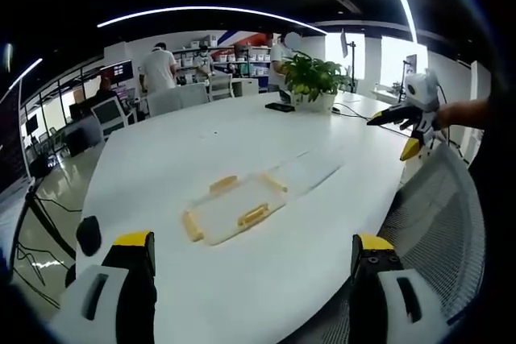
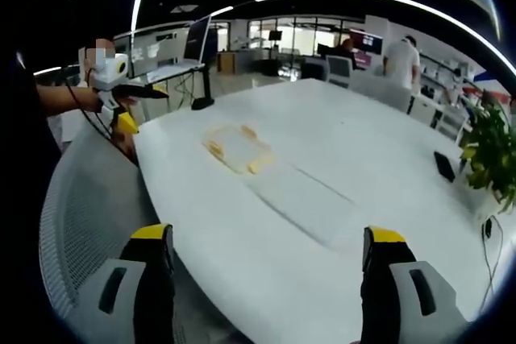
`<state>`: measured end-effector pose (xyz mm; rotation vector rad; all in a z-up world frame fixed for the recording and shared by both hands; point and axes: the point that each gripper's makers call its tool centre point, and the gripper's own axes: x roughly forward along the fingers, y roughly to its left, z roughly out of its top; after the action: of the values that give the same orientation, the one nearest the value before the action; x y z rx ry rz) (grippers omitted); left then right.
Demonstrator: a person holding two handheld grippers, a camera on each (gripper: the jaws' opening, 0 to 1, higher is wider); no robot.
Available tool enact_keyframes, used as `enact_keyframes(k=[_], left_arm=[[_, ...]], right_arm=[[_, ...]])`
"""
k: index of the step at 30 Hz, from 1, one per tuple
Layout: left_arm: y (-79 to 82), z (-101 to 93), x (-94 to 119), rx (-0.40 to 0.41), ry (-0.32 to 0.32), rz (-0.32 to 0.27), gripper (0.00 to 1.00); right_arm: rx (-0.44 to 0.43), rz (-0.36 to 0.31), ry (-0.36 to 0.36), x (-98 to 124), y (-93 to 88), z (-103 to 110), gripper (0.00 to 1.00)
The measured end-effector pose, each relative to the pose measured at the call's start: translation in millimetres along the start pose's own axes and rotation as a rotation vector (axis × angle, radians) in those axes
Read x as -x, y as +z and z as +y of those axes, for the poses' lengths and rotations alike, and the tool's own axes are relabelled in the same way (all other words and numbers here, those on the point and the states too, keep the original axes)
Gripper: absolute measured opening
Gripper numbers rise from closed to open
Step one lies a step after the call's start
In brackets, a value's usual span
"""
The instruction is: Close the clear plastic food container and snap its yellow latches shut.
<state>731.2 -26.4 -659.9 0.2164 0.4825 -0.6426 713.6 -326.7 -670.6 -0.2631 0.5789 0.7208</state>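
The clear plastic food container (image 1: 230,209) sits open on the white table (image 1: 201,142), with yellow latches (image 1: 252,215) sticking out from its rim. Its clear lid (image 1: 310,171) lies flat on the table beside it, to the right. My left gripper (image 1: 252,241) hovers open at the table's near edge, short of the container, holding nothing. In the right gripper view the container (image 2: 236,148) lies at the far left and the lid (image 2: 302,199) nearer. My right gripper (image 2: 266,235) is open and empty off the table's edge. Each gripper is seen from the other: right (image 1: 397,130), left (image 2: 139,109).
A grey mesh chair (image 1: 435,207) (image 2: 85,207) stands between the two grippers at the table's edge. A potted plant (image 1: 313,82) (image 2: 493,151) and a black phone (image 1: 280,107) (image 2: 444,167) rest at the table's far end. People stand by desks and shelves behind.
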Motion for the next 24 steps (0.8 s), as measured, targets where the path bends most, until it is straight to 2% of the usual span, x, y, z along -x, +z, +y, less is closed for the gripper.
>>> enact_keyframes(k=[10, 24], left_arm=[[-4.5, 1.6, -7, -0.011, -0.026, 0.029, 0.99], [-3.5, 14.2, -20, -0.047, -0.061, 0.057, 0.99]], right_arm=[[0.033, 0.018, 0.037, -11, 9.0, 1, 0.95], [0.079, 0.034, 0.1, -28, 25.9, 0, 0.92]])
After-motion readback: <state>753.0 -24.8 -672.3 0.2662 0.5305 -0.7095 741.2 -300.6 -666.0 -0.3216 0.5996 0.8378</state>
